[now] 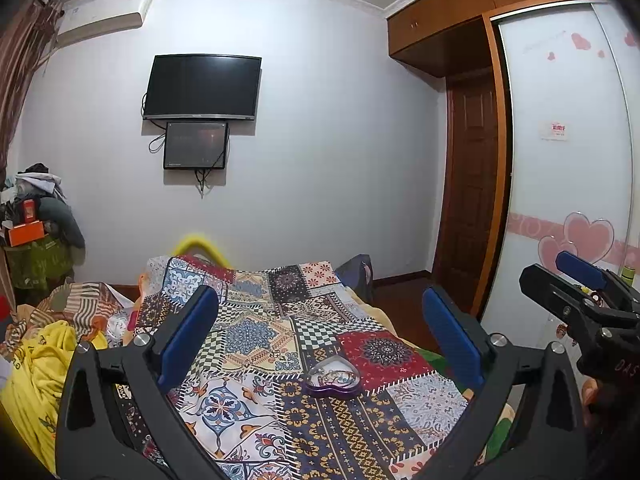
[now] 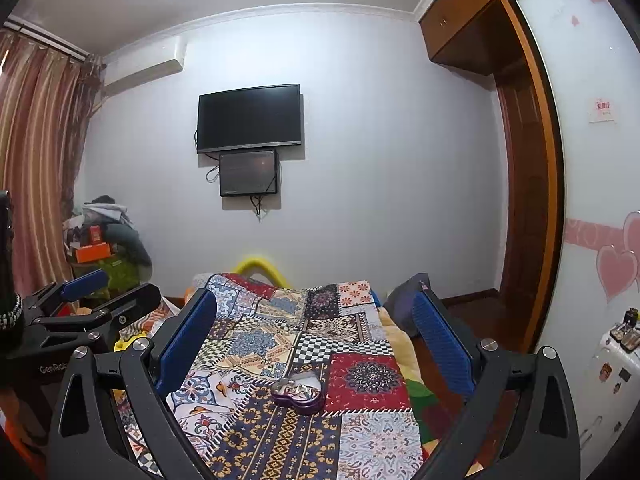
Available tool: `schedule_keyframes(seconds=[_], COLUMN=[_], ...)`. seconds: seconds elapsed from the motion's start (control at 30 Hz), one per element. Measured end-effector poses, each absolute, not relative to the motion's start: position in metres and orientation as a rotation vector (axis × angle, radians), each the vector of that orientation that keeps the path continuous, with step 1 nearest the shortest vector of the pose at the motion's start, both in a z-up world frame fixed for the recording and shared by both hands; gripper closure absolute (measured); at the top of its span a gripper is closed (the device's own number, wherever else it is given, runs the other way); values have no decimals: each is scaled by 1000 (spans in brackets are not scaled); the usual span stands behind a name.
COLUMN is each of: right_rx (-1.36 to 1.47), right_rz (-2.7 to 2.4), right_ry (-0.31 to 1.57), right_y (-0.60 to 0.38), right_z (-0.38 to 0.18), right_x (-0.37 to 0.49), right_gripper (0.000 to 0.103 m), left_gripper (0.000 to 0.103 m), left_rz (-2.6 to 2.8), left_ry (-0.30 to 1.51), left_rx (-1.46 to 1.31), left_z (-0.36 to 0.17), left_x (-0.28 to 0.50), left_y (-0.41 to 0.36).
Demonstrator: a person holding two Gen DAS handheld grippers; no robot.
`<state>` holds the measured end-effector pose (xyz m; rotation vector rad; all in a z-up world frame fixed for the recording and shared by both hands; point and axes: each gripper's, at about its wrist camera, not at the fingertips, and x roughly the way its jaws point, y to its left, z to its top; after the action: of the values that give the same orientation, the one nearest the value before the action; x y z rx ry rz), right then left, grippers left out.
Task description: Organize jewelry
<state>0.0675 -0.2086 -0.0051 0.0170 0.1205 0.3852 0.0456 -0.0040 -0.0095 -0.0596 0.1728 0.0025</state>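
Only the right wrist view shows the white cabinet [image 2: 612, 364] with small bottles on top at the far right, and the full striped curtain [image 2: 36, 152]; the left wrist view instead shows heaped yellow cloth [image 1: 36, 372] beside the bed. Each view catches the other tool at its edge: the right hand-held gripper [image 1: 560, 276] appears at the right of the left view, the left hand-held gripper [image 2: 108, 284] at the left of the right view. Both hang above the bed with fingers spread wide, empty.

The heart-shaped jewelry box [image 1: 334, 380] has a purple base and a clear lid, with tangled chains and beads visible inside. It rests flat on the patchwork bedspread [image 1: 260, 320], between the blue pads of either tool and apart from them.

The bedspread mixes checkered, floral and red medallion panels. Beyond it, a dark television [image 1: 202, 86] hangs on a pale wall over a smaller screen [image 1: 195, 145], with a wooden wardrobe [image 1: 460, 20] at right.
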Motion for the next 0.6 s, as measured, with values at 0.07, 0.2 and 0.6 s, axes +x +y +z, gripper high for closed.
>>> schedule_keyframes(seconds=[0.07,0.2,0.6], right_rx=[18,8,11], right_rz=[387,383,395], right_ry=[124,130,135], right_y=[-209,-208,-205], right_z=[-6,-7,-6], right_x=[68,70,69], right_gripper=[5,5,5], left_gripper=[1,1,1], left_rz=[1,0,-16], left_ry=[174,176,189], left_rx=[-61,-63,-67], left_z=[-10,-10,-11], left_x=[46,47,47], left_y=[-4,-2,-2])
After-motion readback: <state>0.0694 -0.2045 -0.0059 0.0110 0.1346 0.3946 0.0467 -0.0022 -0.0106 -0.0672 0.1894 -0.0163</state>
